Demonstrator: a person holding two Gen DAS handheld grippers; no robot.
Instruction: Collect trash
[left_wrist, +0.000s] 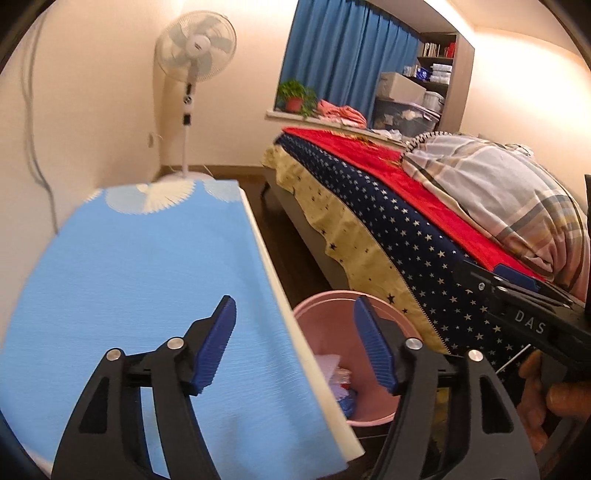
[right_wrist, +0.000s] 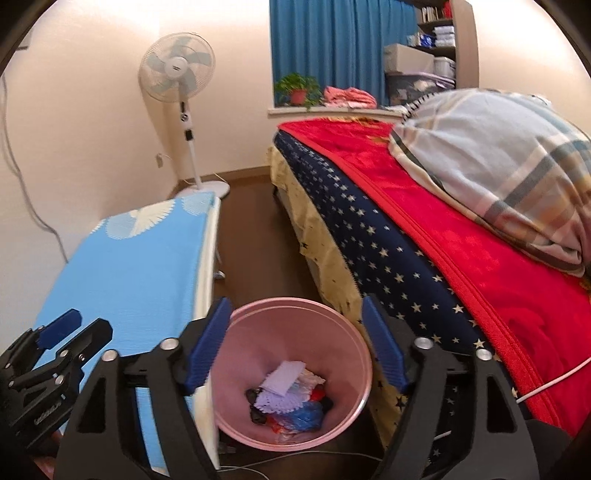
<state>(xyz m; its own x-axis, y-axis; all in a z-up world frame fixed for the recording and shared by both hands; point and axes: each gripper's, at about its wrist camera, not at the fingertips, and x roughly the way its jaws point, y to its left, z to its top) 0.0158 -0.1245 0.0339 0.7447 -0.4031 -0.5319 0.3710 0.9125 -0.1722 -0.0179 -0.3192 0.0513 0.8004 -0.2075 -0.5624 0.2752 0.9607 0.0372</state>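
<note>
- Bin (right_wrist: 291, 373): pink, round, on the dark floor between table and bed; the landmark for all below.
- Trash (right_wrist: 288, 398): paper scraps, blue and red wrappers, heaped at the bin's bottom.
- Right gripper (right_wrist: 295, 347): above the bin, jaws wide apart, nothing between them.
- Left gripper (left_wrist: 295, 343): over the table edge beside the bin, jaws apart, empty.
- Table (right_wrist: 122, 266): left of the bin, blue cloth with white fan pattern.
- Bed (right_wrist: 461, 258): right of the bin; red blanket, starred navy cover, plaid pillow.
- Fan (right_wrist: 177, 70): white, standing well beyond the bin, by the wall.
</note>
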